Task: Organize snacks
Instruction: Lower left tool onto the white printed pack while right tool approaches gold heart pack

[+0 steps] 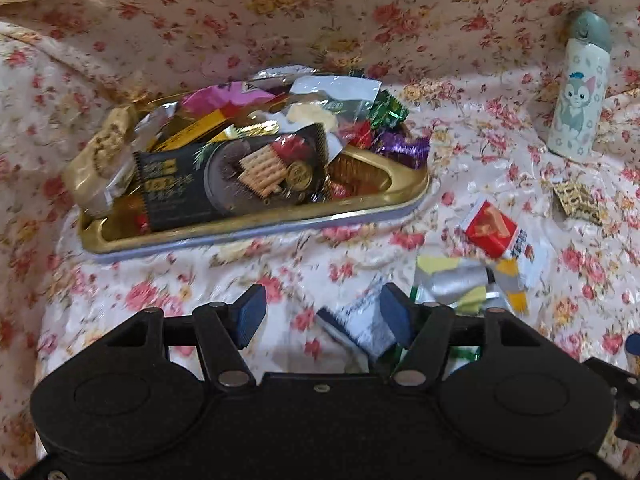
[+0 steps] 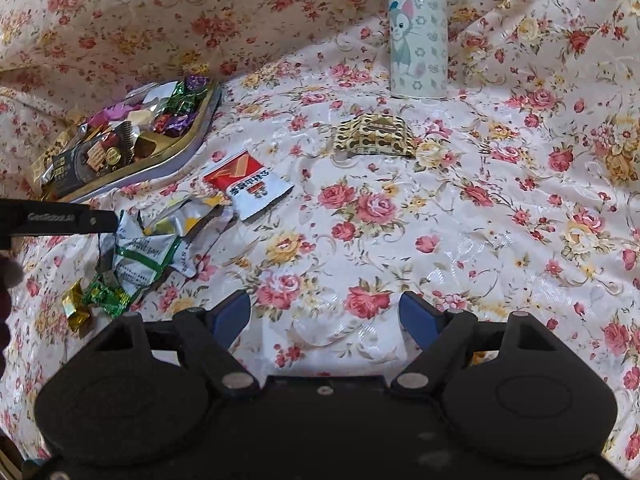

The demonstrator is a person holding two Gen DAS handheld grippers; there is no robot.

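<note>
A gold tray (image 1: 256, 228) heaped with snacks (image 1: 248, 160) sits at the left on the floral cloth (image 2: 400, 220). Right of it lie loose packets: a crumpled silver pile (image 2: 160, 240), a red-and-white one (image 2: 250, 186), a leopard-print one (image 2: 374, 138). A bottle (image 2: 418, 36) stands behind. The left claw (image 1: 322, 314) gapes wide over a white packet (image 1: 360, 324), not pinching it. The right claw (image 2: 326, 314) stands wide over bare cloth.

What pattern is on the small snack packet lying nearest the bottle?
A leopard-style print, dark spots on yellow-gold, on the snack packet near the bottle; the right wrist view shows it best.
</note>
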